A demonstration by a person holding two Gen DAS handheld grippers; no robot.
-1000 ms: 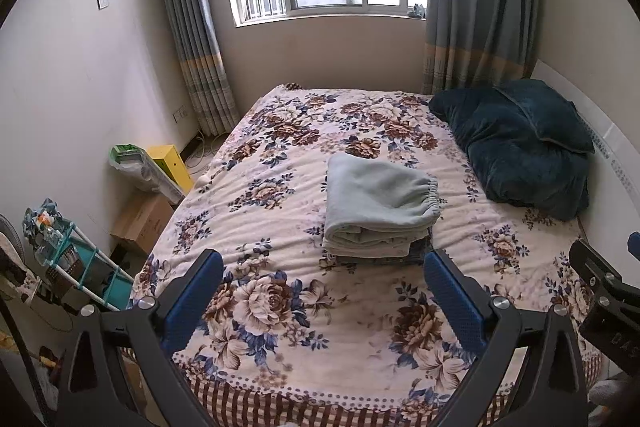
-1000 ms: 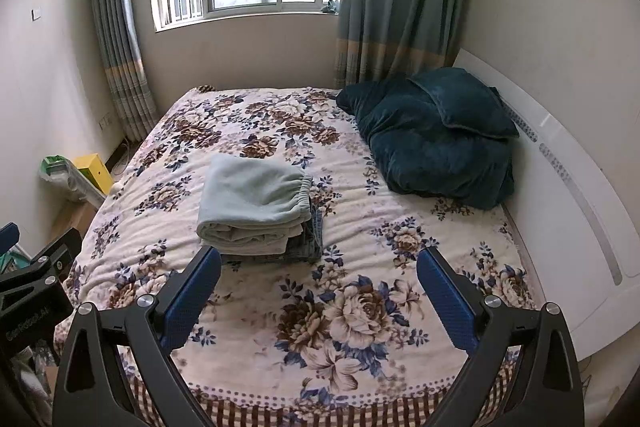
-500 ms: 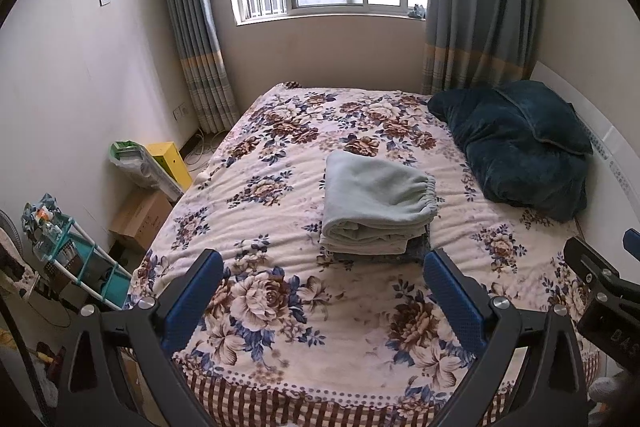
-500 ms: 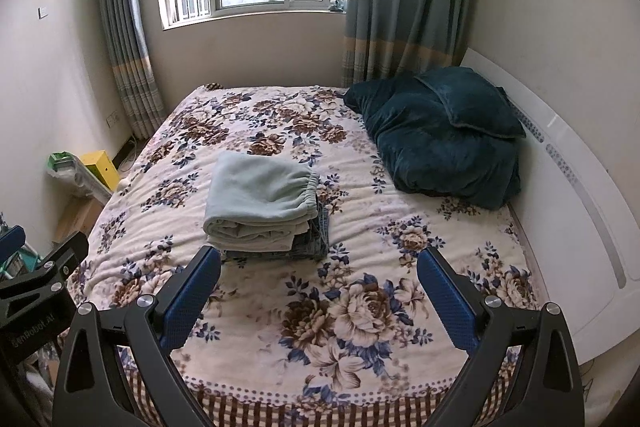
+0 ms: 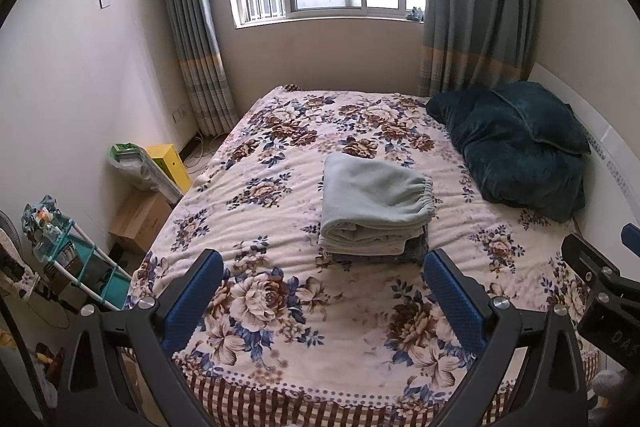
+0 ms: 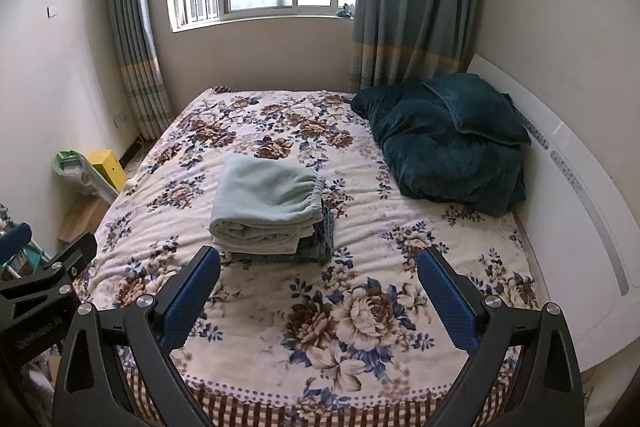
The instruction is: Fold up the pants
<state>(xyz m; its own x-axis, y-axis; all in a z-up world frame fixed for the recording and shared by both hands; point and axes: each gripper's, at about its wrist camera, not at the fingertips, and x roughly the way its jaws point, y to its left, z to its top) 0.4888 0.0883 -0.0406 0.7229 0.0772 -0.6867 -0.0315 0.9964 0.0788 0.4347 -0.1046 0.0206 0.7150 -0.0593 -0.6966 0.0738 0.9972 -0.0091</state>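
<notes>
Pale green folded pants [image 5: 372, 199] lie on top of a small stack with a folded dark denim piece [image 5: 412, 254] under them, in the middle of the floral bed [image 5: 280, 303]. The stack also shows in the right wrist view [image 6: 268, 203]. My left gripper [image 5: 322, 291] is open and empty, held back from the stack over the bed's near part. My right gripper [image 6: 318, 291] is open and empty too, to the right of the left one. Each gripper's body shows at the edge of the other's view.
A dark teal blanket and pillow [image 6: 448, 143] lie at the bed's right, against the white headboard [image 6: 580, 211]. On the floor left of the bed stand a yellow box [image 5: 170, 167], a cardboard box [image 5: 140, 219] and a teal rack [image 5: 68, 267]. Window and curtains are behind.
Both grippers have drawn back and up a little from the bed, so the stack looks slightly farther. The stack has not moved; both grippers stay open.
</notes>
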